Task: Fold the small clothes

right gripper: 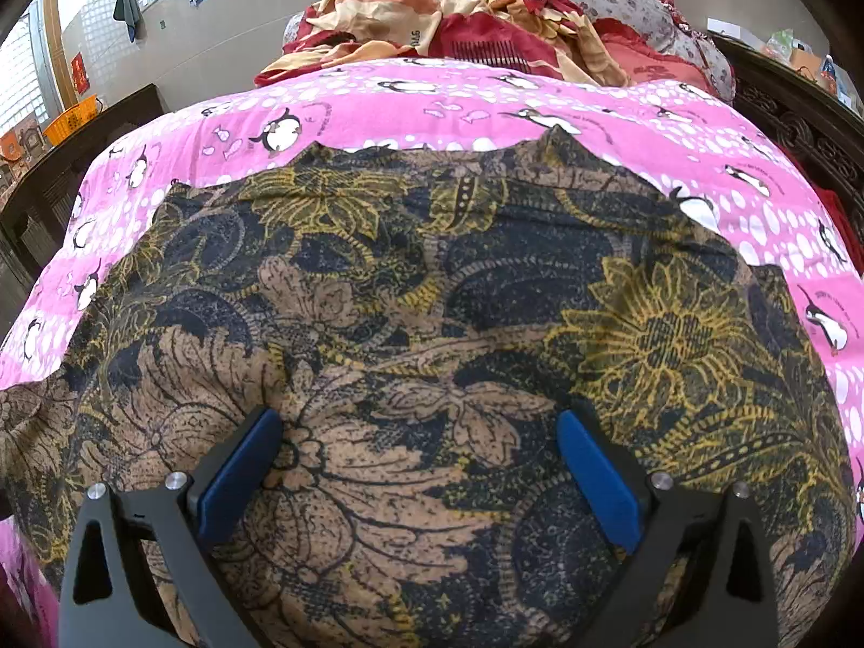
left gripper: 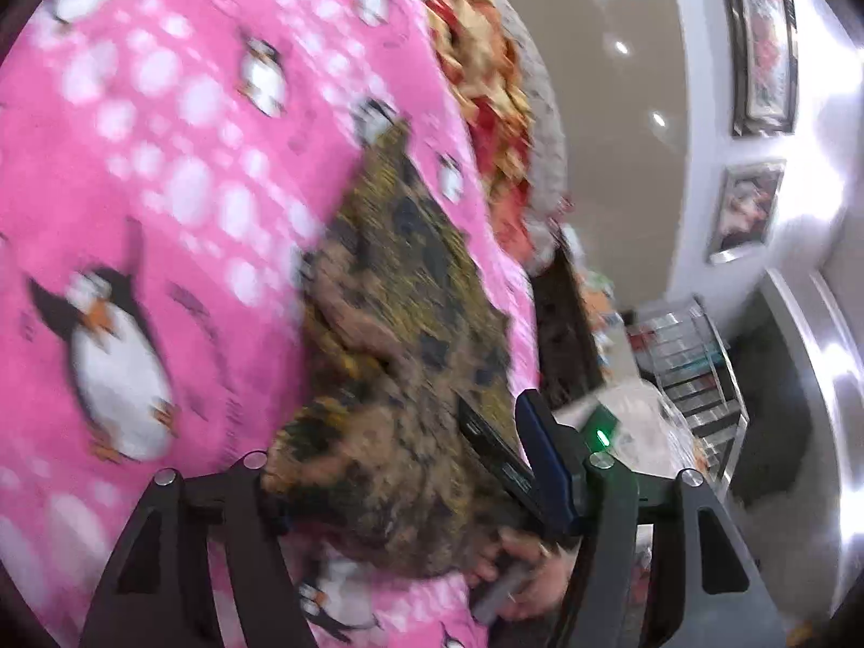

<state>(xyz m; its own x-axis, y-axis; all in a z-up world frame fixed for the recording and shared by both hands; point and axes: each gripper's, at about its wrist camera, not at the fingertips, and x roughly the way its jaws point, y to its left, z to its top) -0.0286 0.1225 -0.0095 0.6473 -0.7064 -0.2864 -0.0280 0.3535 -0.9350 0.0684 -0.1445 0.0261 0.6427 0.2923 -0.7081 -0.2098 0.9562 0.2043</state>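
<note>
The left tongs (left gripper: 416,491) come in low at the garment's edge, the view smeared with motion. The brown floral garment (left gripper: 399,335) bunches up between the arms, but whether the pads clench it I cannot tell; the fabric hides them. Just right of them a hand (left gripper: 532,578) grips the other tool's handle.

Moving right: the right tongs (right gripper: 418,451) hover released, blue pads (right gripper: 594,478) wide apart over the cloth, nothing between them. The garment (right gripper: 432,324) lies spread on the pink penguin bedsheet (right gripper: 432,102), its far hem scalloped.

The risk, as I judge it: this looks thin and slippery, so a shallow pinch could slip or snag the sheet beneath, dragging the fold crooked. The cloth is a soft weave, printed with gold and navy flowers, lightly rumpled. Behind, a red-and-cream quilt (right gripper: 486,21) sits heaped.
</note>
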